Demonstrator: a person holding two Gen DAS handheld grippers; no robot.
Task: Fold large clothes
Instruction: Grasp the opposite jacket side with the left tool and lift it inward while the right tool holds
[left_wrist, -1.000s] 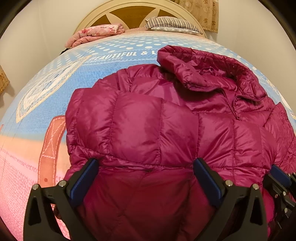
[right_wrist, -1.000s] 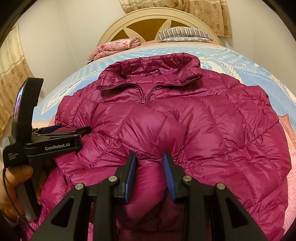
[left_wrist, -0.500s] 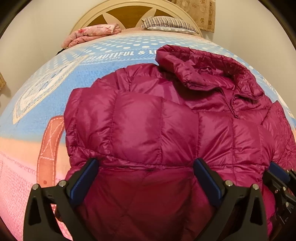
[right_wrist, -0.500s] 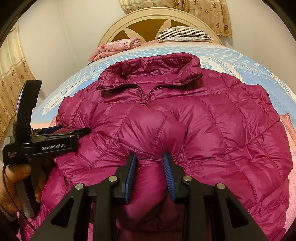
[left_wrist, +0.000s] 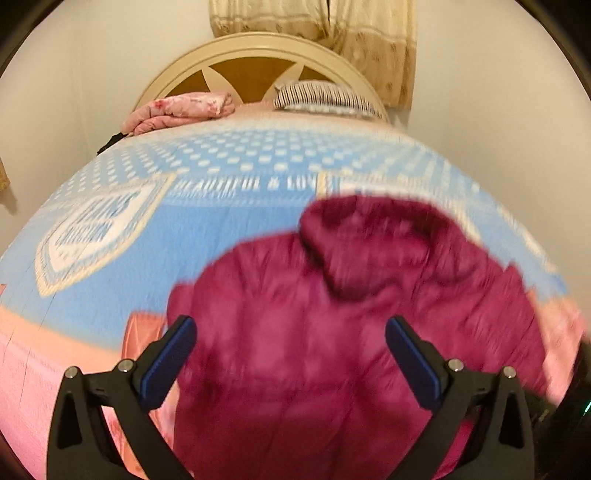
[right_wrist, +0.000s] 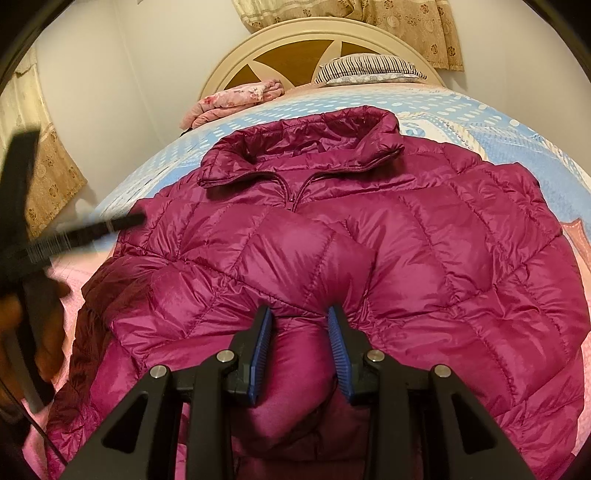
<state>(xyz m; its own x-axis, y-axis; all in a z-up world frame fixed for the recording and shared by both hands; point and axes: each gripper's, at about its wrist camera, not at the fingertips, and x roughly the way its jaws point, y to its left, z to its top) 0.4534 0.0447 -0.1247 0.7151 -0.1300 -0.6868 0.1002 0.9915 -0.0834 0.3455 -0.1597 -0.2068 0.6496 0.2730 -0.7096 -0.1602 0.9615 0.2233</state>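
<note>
A magenta quilted down jacket (right_wrist: 443, 240) lies front up on the bed, collar toward the headboard. My right gripper (right_wrist: 300, 323) is shut on a puffy folded sleeve of the jacket near its lower front, and the blue pads squeeze the padding. My left gripper (left_wrist: 291, 332) is open wide and hovers above the jacket (left_wrist: 332, 295) with nothing between its fingers. The left wrist view is blurred by motion. In the right wrist view the left gripper (right_wrist: 74, 236) shows as a dark blur at the left edge, held by a hand (right_wrist: 22, 317).
The bedspread (left_wrist: 184, 221) is blue with white dots and lettering, and pink near the front. A folded pink floral blanket (right_wrist: 240, 98) and a striped pillow (right_wrist: 369, 68) lie by the cream headboard (right_wrist: 295, 40). Curtains hang behind and at the left.
My left gripper has risen from the jacket's left side, so the jacket looks smaller and lower in its view. The right gripper and the sleeve in it have stayed put.
</note>
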